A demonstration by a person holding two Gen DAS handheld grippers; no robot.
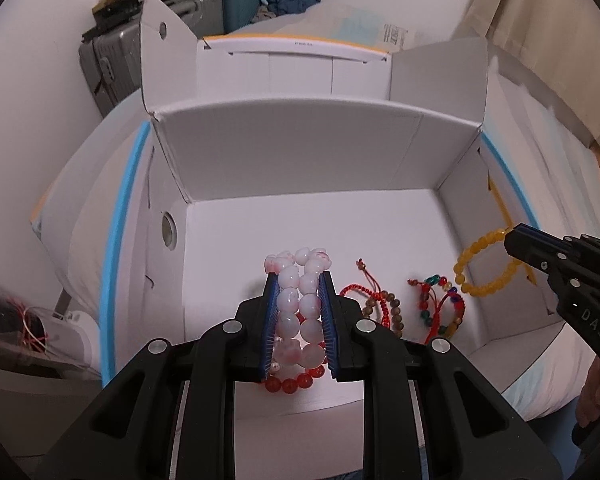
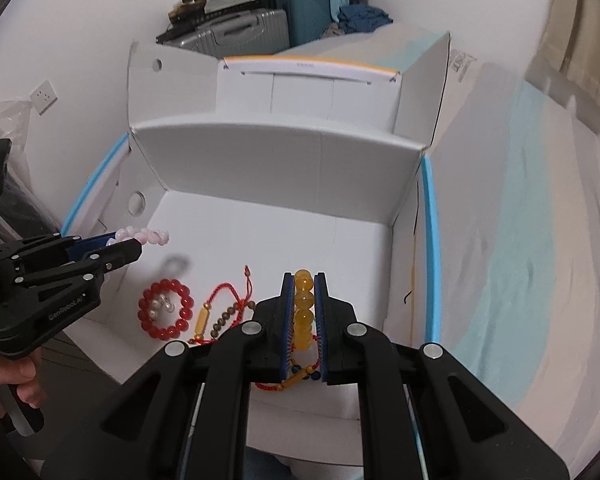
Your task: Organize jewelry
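White card box (image 1: 312, 152): open-topped, flaps up at the back and sides, blue strips along its left and right edges; its floor holds the loose jewelry.
Suitcases (image 2: 260, 28): grey and teal, stacked against the far wall behind the box, with dark blue cloth piled beside them.
Left gripper (image 1: 299, 280): over the box floor near its left side, clenched on the pink bracelet; blue pads press the beads from both sides.
Right gripper (image 2: 304, 278): over the box near its right wall, clenched on the yellow bracelet, beads lined up between the blue pads.
Left hand (image 2: 18, 380): bare fingers wrapped round the left gripper's handle, at the left edge of the right wrist view.
Pink bracelet (image 1: 300, 300): pale pink and white beads, squeezed into two rows, its far end poking past the fingertips, off the floor.
Yellow bracelet (image 1: 486, 264): amber beads, gripped at its upper right and hanging as a loop by the right wall.
Red bracelet (image 2: 165, 314): round red beads, flat on the floor under the left gripper, small clear beads inside its ring.
Cord bracelet (image 2: 224, 312): red string with brown beads, on the floor just right of the red one.
Mixed bracelet (image 1: 438, 308): red cord with green, blue and red beads, on the floor between the cord bracelet and the yellow loop.
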